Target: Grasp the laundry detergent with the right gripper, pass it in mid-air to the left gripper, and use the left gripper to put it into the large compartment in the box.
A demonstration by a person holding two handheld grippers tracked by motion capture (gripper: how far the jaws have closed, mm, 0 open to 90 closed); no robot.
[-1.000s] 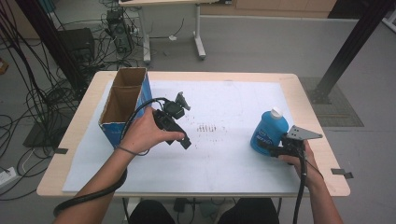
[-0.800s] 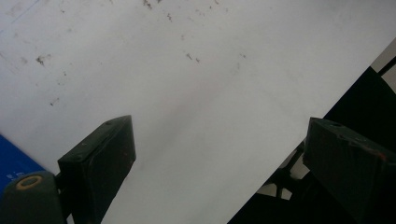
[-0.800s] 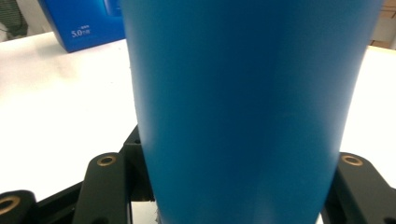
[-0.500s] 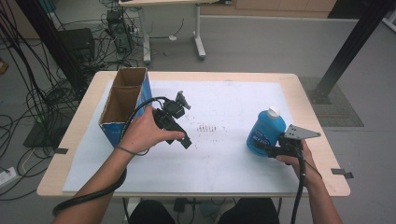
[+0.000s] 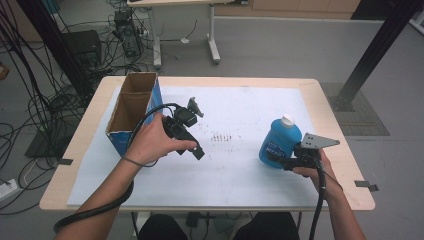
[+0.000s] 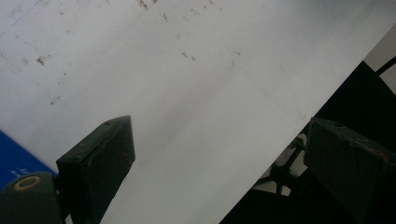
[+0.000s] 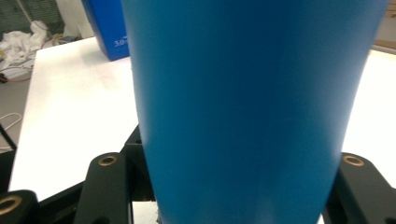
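High view: an open cardboard box (image 5: 131, 111) with blue sides stands at the left of the white table (image 5: 240, 185). Just beside it, the left gripper (image 5: 199, 152) hangs over the white top with its jaws wide apart and nothing between them. Well apart, on the right, the right gripper (image 5: 272, 157) is clamped on a blue bottle (image 5: 279, 141) with a white cap, standing upright.

Blue bottle (image 5: 279, 142) with white cap (image 5: 287, 119); blue-sided brown cardboard box (image 5: 131, 111).
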